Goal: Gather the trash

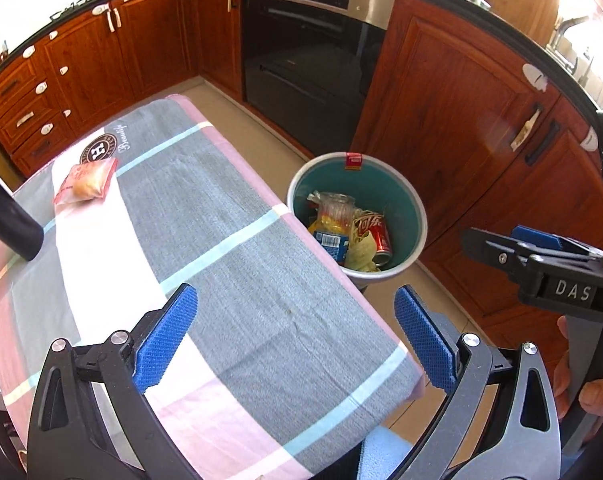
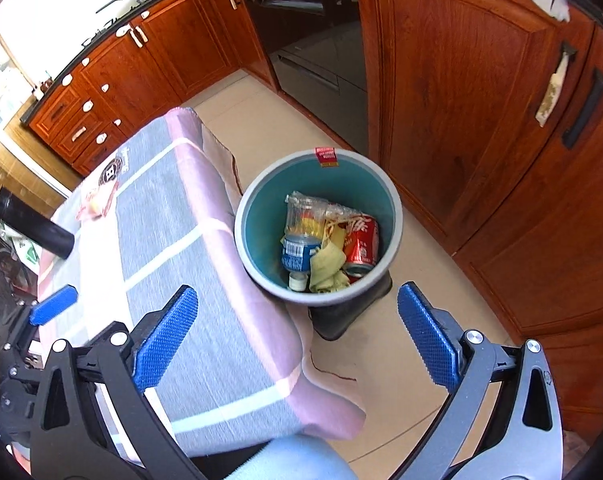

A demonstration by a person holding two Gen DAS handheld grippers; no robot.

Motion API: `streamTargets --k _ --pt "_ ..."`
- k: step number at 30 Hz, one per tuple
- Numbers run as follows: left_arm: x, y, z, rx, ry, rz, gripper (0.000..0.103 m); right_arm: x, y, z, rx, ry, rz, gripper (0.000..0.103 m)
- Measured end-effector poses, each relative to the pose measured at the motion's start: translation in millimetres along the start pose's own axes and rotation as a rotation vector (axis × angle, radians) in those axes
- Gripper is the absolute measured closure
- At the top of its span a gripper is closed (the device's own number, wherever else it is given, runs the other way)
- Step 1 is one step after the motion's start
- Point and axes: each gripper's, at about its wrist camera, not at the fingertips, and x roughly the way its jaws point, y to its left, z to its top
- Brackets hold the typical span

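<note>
Both tools are held above the table (image 1: 229, 216), which is covered by a checked cloth. The left tool (image 1: 297, 340) is spread wide with nothing between its blue pads; the right tool (image 2: 297, 340) is likewise spread wide and empty. A bin (image 2: 395, 216) is seen on the floor just beside the table edge; in it lie a plastic bottle (image 2: 301, 236), a red can (image 2: 361, 248) and crumpled paper (image 2: 327, 268). A snack packet (image 1: 86, 182) is left on the far end of the table.
</note>
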Motion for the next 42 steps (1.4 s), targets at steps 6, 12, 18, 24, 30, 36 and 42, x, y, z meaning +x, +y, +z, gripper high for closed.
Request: streamTargets --k 6,12,18,24,30,36,42 --pt "-14.6 2.2 -19.0 -0.013 -0.022 0.008 0.004 -12.1 4.0 -23.8 -0.03 -0.002 -0.067 0.007" --pt "-27.4 -2.1 -36.9 -0.016 -0.041 0.018 0.004 -21.4 0.4 -43.5 -0.033 0.002 -0.091 0.007" --pt "-36.5 -7.3 -55.6 -0.021 -0.059 0.033 0.004 -28.5 -0.9 -60.5 -0.049 -0.012 -0.108 0.007" --pt "-38.8 -9.0 -71.7 -0.023 -0.056 0.052 0.004 -28.3 -0.3 -72.8 -0.07 -0.025 -0.149 0.007" --pt "-37.6 -8.7 -75.7 -0.016 -0.055 0.065 0.004 -20.3 -0.7 -76.6 -0.065 -0.005 -0.135 0.007" --pt "-33.4 -4.4 -75.8 -0.03 -0.047 0.062 0.004 -15.9 2.8 -76.7 -0.073 0.002 -0.14 0.007" --pt "-29.1 -1.6 -76.7 -0.032 -0.035 0.061 0.004 -10.5 2.9 -77.1 -0.07 0.017 -0.142 0.007"
